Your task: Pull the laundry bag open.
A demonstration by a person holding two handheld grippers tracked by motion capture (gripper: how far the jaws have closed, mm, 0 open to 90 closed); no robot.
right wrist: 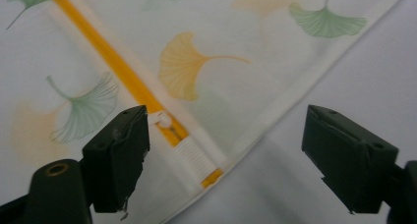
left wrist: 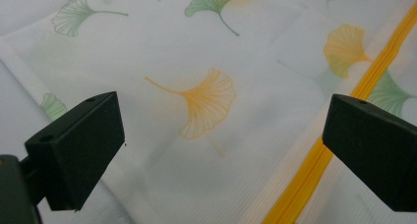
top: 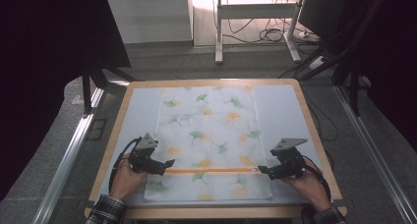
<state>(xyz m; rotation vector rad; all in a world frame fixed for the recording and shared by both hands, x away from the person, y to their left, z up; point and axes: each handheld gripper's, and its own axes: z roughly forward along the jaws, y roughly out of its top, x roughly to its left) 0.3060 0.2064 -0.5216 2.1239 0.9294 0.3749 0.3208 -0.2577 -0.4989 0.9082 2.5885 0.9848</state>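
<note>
A white fabric bag (top: 211,130) printed with green and orange ginkgo leaves lies flat on the table (top: 287,111). An orange zipper (top: 211,170) runs across its near part. My left gripper (top: 169,162) hovers at the zipper's left end, its jaws open over the leaf print (left wrist: 221,121), with the zipper (left wrist: 314,165) beside its right jaw. My right gripper (top: 263,170) is at the zipper's right end, open (right wrist: 226,130) above the bag's edge. The white zipper pull (right wrist: 162,120) lies just by its left jaw, untouched. Nothing is held in either gripper.
The table has a wooden rim (top: 216,213) and bare grey margins left and right of the bag. Metal rails (top: 69,155) run along both sides on the floor. A desk frame (top: 219,32) and cables (top: 265,35) stand beyond the far edge.
</note>
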